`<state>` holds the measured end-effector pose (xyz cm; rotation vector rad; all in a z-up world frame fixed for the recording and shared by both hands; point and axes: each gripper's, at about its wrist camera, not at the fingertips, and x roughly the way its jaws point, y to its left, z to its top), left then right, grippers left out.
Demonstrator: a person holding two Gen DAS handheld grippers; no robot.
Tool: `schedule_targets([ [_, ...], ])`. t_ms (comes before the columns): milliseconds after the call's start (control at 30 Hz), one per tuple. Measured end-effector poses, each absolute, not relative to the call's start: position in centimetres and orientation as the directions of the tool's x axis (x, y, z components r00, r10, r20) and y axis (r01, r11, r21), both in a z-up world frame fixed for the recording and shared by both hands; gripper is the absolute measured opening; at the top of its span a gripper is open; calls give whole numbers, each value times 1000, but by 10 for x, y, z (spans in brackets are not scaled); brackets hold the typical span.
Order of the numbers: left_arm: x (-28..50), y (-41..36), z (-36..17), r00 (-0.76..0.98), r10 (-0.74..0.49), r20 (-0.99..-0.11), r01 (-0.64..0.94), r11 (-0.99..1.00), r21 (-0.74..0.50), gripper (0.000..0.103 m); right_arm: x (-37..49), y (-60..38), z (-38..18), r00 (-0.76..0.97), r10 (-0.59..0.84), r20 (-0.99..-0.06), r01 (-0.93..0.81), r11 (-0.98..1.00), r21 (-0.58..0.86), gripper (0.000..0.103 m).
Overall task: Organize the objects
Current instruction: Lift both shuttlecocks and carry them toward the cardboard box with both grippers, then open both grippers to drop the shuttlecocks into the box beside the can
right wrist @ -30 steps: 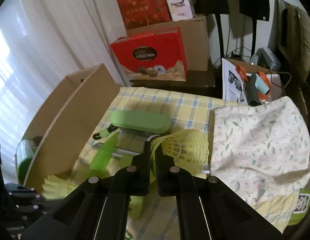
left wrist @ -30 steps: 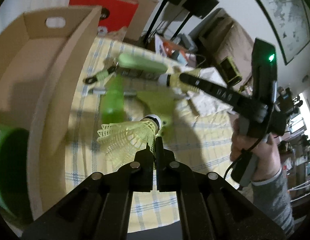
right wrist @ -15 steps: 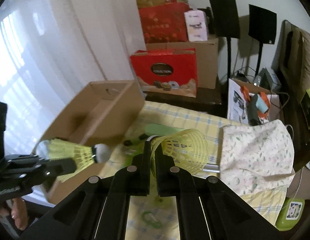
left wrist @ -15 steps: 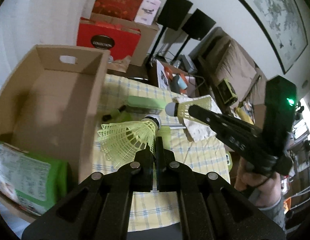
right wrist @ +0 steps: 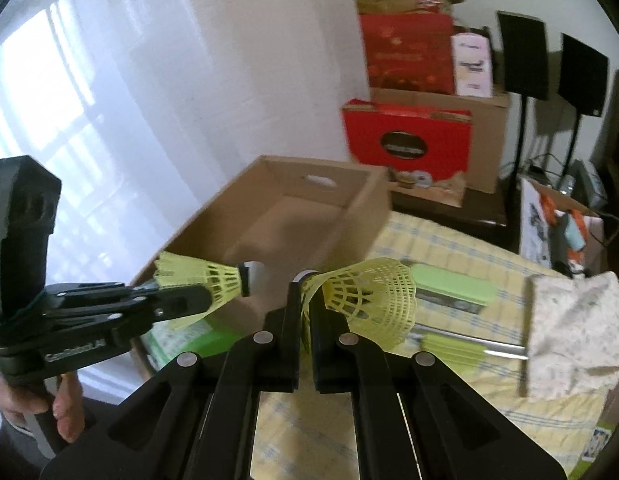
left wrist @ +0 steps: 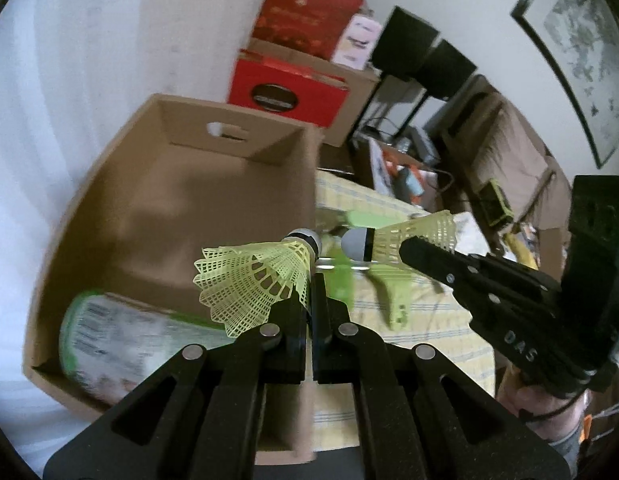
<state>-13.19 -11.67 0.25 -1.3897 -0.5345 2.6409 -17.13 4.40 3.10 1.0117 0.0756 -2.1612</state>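
Left tongs [left wrist: 309,292]: clamped on the skirt of a yellow shuttlecock [left wrist: 253,280], held in the air over the near corner of the cardboard box [left wrist: 181,184] — cork end pointing toward the bench.
Right tongs [right wrist: 305,312]: clamped on the skirt of a second shuttlecock [right wrist: 373,300], above the bench [right wrist: 449,248], just beside the box's right wall.
Two shuttlecocks: cork ends near each other, apart.
Box contents: a green-and-white packet [left wrist: 121,340] lying at the near end; the far end bare.
Bench: yellow checked cloth; a green case [right wrist: 453,292], a green-handled tool [right wrist: 453,346] and a floral cloth [right wrist: 577,332] lie on it.
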Motion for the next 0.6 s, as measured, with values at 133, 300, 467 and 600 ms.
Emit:
schedule_targets([
  [133,-134,-138,-8,-567,227,-792,111,-931,-347,1,-167,12,21,-378,-606,-700,665,-704,250,3],
  [300,-139,-162,-23,-547,197,-813,158,-930,-332,2,-167,-22,5,-342,-603,-721,683,-686,249,3],
  [467,-145,-173,-37,-519,193,-832,185,-926,-330,2,-168,-47,-11,-306,-592,-746,694,-675,251,10],
  [600,-145,-182,-45,-511,200,-836,216,-911,-350,2,-168,-53,-17,-288,-577,-764,690,-679,253,12],
])
